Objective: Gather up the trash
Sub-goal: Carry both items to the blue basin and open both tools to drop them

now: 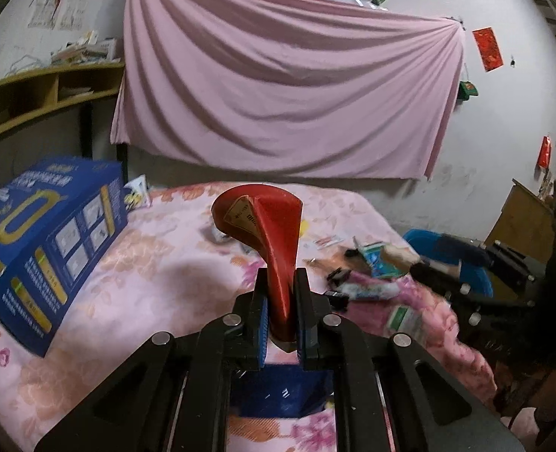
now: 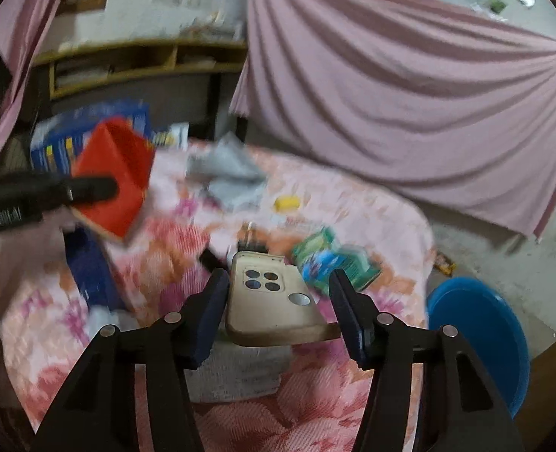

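Note:
In the left wrist view my left gripper [image 1: 282, 282] is shut on a flattened red cardboard box [image 1: 266, 218], which stands up above a bed with a pink floral cover [image 1: 157, 263]. In the right wrist view my right gripper [image 2: 278, 282] grips a beige phone case [image 2: 270, 309] by its two long edges, camera holes facing up. The case hangs a little above the bed. The red box [image 2: 116, 173] and the left gripper's dark fingers [image 2: 89, 188] show at the left, blurred. Loose green and blue wrappers [image 2: 334, 263] lie just beyond the case.
A large blue carton [image 1: 52, 241] lies on the bed's left side. A blue plastic bin [image 2: 477, 339] stands on the floor off the bed's right edge. Grey crumpled material [image 2: 229, 177] and a small yellow item [image 2: 287, 203] lie further up the bed. A pink sheet [image 1: 278, 86] covers the wall.

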